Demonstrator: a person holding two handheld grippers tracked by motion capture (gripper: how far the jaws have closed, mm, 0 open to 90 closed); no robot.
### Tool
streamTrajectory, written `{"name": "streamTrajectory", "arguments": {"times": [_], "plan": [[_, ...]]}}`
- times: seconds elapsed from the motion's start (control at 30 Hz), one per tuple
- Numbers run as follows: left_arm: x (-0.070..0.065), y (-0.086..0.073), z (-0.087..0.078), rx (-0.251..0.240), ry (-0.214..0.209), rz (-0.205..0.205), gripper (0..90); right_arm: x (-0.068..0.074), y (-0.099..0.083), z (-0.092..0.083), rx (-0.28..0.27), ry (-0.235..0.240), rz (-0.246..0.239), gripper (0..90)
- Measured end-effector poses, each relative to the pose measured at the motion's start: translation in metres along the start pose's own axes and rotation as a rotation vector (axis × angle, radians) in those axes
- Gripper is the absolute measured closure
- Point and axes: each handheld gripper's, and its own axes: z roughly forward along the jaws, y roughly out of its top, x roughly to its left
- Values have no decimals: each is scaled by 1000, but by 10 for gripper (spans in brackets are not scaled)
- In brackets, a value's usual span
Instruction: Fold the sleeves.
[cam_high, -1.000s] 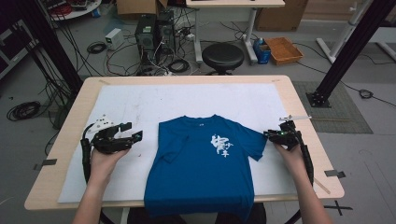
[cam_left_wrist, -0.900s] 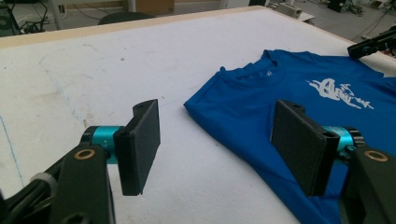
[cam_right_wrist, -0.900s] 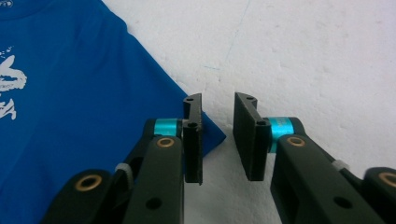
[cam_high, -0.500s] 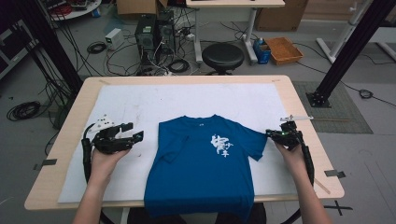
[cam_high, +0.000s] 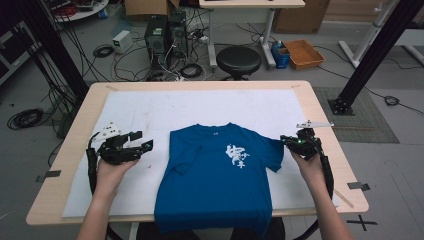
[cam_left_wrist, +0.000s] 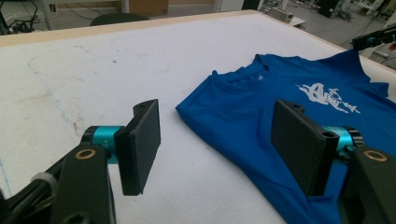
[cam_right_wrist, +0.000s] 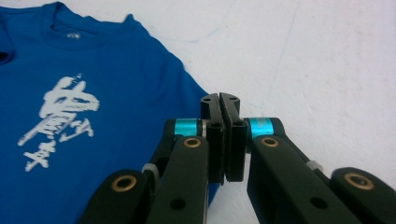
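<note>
High view, position: the blue T-shirt (cam_high: 220, 175) is laid flat on the bench (cam_high: 90, 100), between the left hand-held gripper (cam_high: 137, 146) and the right hand-held gripper (cam_high: 286, 140); its hem is draped over the near edge.
High view, risk: the right sleeve edge is met by the right hand-held gripper, so a lift may drag the whole shirt sideways, since the rest is held down only by its own weight.
Left gripper view, state: the jaws are held wide apart, with nothing between them.
Left gripper view, look: the shirt's left shoulder and collar are seen ahead and to the right of the jaws, mostly smooth, with a white print.
Left gripper view, risk: the sleeve may be missed if the jaws are closed from here.
Right gripper view, state: the jaws are pressed together; a thin fold of sleeve is judged to be pinched, though the cloth between the pads is hidden.
Right gripper view, risk: so shallow a pinch may slip free when raised.
</note>
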Motion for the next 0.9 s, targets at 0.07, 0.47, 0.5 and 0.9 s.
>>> {"name": "streamTrajectory", "arguments": {"times": [0.07,0.47,0.5,0.9], "plan": [[0,0,0,-2,-2,-1,335,8,4,-2,-6,-4,-17,897],[-1,1,1,-3,-22,0,335,74,37,1,-5,13,-140,896],[-1,1,1,-2,-26,-2,335,80,39,4,-2,16,-150,896],[-1,1,4,11,-37,0,335,129,51,36,41,22,-206,895]]}}
